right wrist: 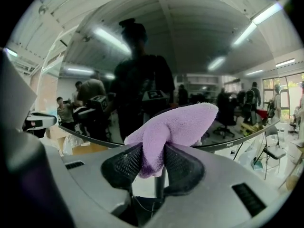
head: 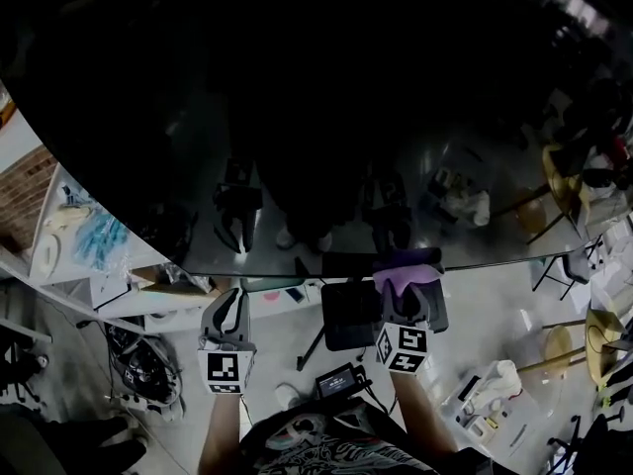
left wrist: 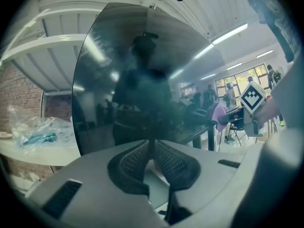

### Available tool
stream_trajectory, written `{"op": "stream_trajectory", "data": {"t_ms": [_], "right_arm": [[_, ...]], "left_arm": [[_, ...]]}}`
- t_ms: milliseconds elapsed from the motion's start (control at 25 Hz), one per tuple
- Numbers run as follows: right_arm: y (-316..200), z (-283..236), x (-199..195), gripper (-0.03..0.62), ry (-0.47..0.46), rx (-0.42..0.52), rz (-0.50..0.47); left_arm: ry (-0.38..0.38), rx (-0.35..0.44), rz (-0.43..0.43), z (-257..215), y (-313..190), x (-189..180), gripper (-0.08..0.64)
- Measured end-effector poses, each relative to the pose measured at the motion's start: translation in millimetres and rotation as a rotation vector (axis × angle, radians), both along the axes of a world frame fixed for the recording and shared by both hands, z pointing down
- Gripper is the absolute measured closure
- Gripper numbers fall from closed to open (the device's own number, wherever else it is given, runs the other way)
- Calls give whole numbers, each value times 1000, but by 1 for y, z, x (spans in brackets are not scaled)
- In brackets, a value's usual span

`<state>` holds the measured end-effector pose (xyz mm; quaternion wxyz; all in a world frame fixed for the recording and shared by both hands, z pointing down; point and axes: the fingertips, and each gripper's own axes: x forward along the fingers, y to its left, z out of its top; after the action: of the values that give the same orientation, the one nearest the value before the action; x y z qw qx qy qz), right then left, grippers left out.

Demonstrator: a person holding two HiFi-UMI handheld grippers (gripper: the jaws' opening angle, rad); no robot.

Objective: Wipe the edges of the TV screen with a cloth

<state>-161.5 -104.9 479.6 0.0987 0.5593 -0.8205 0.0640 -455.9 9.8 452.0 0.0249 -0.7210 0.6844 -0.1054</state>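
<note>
TV screen: large, dark, its lower edge just above both grippers. Right gripper: jaws clamped on the purple cloth, held at that edge. Left gripper: jaws together, empty (idle nearby). Risk: cloth slipping from the pinch, letting hard jaw tips scrape the glass
</note>
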Motion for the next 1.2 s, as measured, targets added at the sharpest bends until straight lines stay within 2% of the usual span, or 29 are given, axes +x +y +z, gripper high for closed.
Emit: {"op": "stream_trajectory", "data": {"t_ms": [240, 360, 480, 640, 920, 1200], "right_arm": [[1, -2, 2, 456, -30, -6, 8], [2, 0, -2, 456, -36, -7, -1], [-1, -1, -3, 456, -31, -2, -5], [0, -2, -1, 456, -35, -5, 15], [3, -5, -9, 456, -25, -6, 68], [8, 0, -36, 456, -11, -9, 90]], "left_arm": [[6, 9, -51, -3, 2, 1, 509], [-33, -15, -54, -2, 10, 1, 509], [-30, -10, -59, -1, 10, -4, 509], [-8, 31, -36, -2, 6, -12, 509], [-37, -9, 14, -2, 6, -39, 509], [11, 24, 32, 3, 10, -68, 509]]}}
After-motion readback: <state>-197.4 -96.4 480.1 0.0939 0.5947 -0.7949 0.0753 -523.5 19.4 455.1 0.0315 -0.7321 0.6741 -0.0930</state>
